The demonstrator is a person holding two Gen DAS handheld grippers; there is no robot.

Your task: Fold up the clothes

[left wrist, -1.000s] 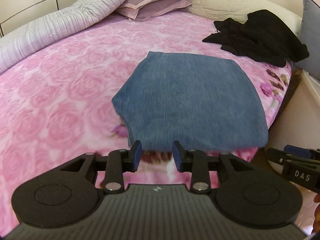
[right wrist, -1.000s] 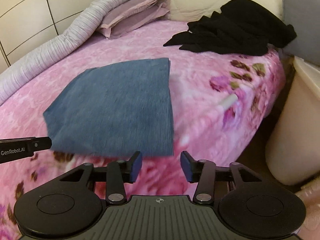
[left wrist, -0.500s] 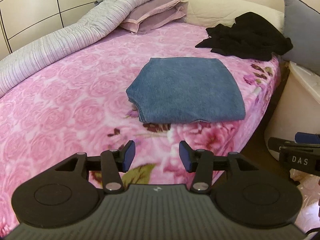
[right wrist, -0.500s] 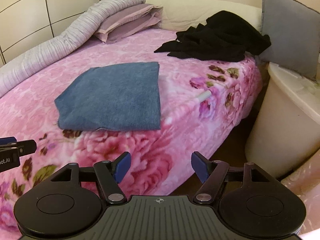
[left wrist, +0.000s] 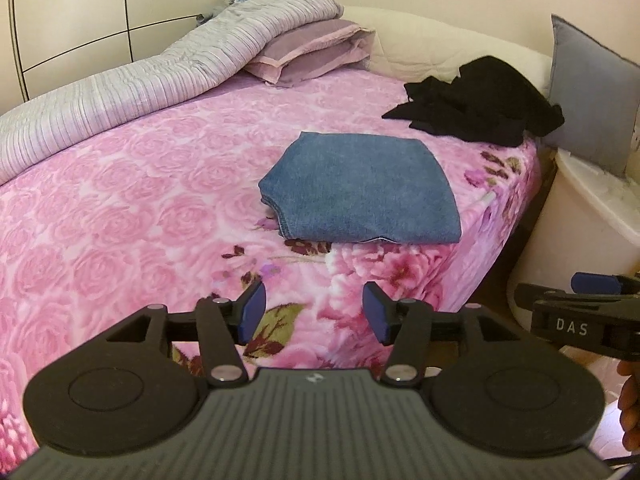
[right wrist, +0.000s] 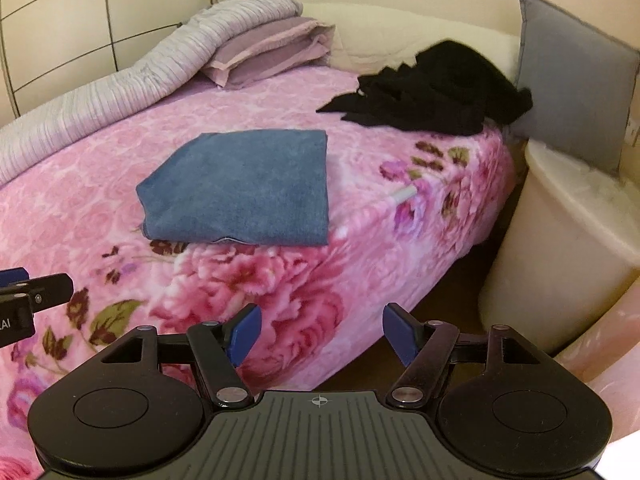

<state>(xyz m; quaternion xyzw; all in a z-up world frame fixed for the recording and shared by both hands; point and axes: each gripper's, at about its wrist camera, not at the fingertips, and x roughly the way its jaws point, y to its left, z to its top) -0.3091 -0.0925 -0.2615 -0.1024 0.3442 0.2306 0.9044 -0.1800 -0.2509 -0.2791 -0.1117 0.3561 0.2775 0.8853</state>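
Jeans [left wrist: 362,190] lie folded in a flat blue denim rectangle w/ stitched hem at the front, on the bed [left wrist: 120,200] near its front corner. Behind the jeans, a crumpled black garment [left wrist: 476,106]; far left of them, a ribbed grey quilt [left wrist: 120,88] over a mauve pillow [left wrist: 312,54]. Bedspread is plush, pink, rose-patterned. Left gripper [left wrist: 313,316] jaws have just been opening, nothing between. Right gripper [right wrist: 322,332] jaws wide apart, empty; both well short of the jeans.

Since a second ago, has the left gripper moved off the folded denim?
Yes. The left gripper has backed away from the folded denim toward the bed's near edge, its jaws having just opened, with nothing between them.
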